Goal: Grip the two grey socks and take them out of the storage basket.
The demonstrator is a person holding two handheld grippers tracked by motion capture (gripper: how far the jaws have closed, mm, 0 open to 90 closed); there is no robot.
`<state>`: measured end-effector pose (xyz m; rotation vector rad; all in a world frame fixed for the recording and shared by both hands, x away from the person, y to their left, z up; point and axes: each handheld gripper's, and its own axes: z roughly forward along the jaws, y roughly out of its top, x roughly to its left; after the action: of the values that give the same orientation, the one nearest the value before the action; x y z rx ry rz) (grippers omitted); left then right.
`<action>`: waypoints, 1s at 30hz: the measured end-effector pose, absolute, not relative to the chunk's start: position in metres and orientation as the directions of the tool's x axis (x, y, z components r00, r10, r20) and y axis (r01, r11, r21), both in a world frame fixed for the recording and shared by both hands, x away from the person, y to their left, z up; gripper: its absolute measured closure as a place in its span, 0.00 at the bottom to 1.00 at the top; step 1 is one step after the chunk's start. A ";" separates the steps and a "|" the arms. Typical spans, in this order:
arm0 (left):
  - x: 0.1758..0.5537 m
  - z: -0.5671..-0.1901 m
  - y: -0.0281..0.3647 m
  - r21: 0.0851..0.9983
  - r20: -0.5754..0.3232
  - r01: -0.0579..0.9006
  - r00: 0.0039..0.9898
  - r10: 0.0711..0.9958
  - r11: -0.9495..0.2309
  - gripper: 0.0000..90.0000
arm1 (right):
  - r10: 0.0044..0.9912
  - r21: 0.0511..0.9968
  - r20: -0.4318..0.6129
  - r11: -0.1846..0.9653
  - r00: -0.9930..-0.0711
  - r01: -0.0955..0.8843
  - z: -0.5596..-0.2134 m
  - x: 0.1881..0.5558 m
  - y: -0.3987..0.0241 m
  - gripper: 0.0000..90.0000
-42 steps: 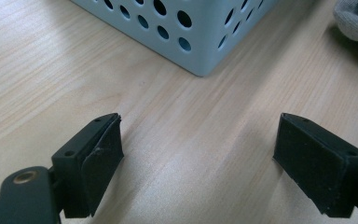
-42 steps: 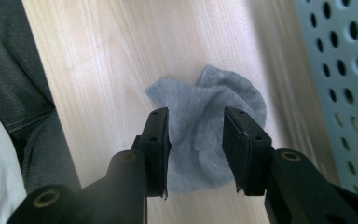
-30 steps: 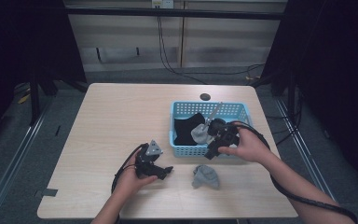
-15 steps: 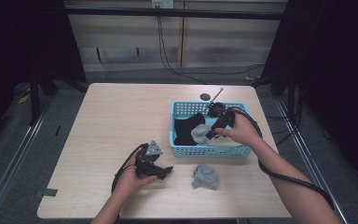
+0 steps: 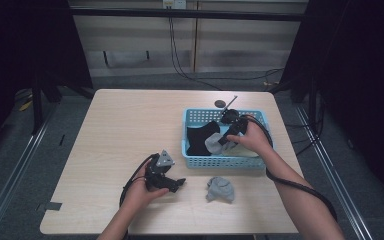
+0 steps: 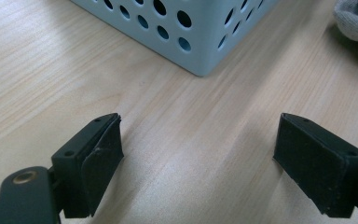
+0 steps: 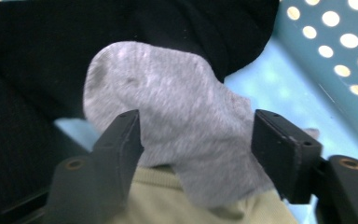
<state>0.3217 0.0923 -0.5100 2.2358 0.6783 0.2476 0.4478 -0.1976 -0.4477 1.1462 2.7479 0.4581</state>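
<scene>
Right gripper [image 7: 196,140], jaws wide either side of a grey sock [image 7: 177,126] lying in the blue basket [image 5: 192,151] (likely poised to pinch it). Left gripper [image 6: 200,163], open and empty, rests on the table [image 5: 120,130].

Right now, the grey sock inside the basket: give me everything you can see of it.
The grey sock is light heather grey, soft knit by its look, crumpled with a rounded end up. It lies in the blue perforated basket, on top of a black garment and a pale yellow-green cloth. The right tool straddles it with jaws open, one on each side; whether they touch it I cannot tell. From the high view it sits mid-basket, just by the person's right hand.
</scene>
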 end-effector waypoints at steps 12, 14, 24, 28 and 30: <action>0.322 -0.510 0.093 0.725 -0.029 0.388 0.843 0.537 -0.569 0.16 | 0.716 0.298 0.019 0.663 -0.698 0.687 -0.466 0.453 -0.195 0.51; 0.322 -0.510 0.093 0.725 -0.029 0.387 0.843 0.537 -0.569 0.16 | 0.711 0.295 0.022 0.668 -0.703 0.684 -0.467 0.453 -0.195 0.56; 0.322 -0.510 0.093 0.725 -0.029 0.388 0.843 0.538 -0.569 0.16 | 0.671 0.240 0.024 0.716 -0.741 0.656 -0.464 0.448 -0.194 0.98; 0.322 -0.510 0.092 0.729 -0.034 0.392 0.839 0.543 -0.561 0.16 | 0.657 0.221 0.001 0.735 -0.754 0.641 -0.460 0.448 -0.191 0.99; 0.322 -0.510 0.092 0.729 -0.034 0.393 0.839 0.543 -0.561 0.16 | 0.674 0.247 0.012 0.713 -0.738 0.656 -0.456 0.449 -0.192 0.85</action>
<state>0.3217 0.0922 -0.5101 2.2358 0.6786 0.2485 0.4494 -0.1925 -0.4564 1.1022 2.8342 0.3625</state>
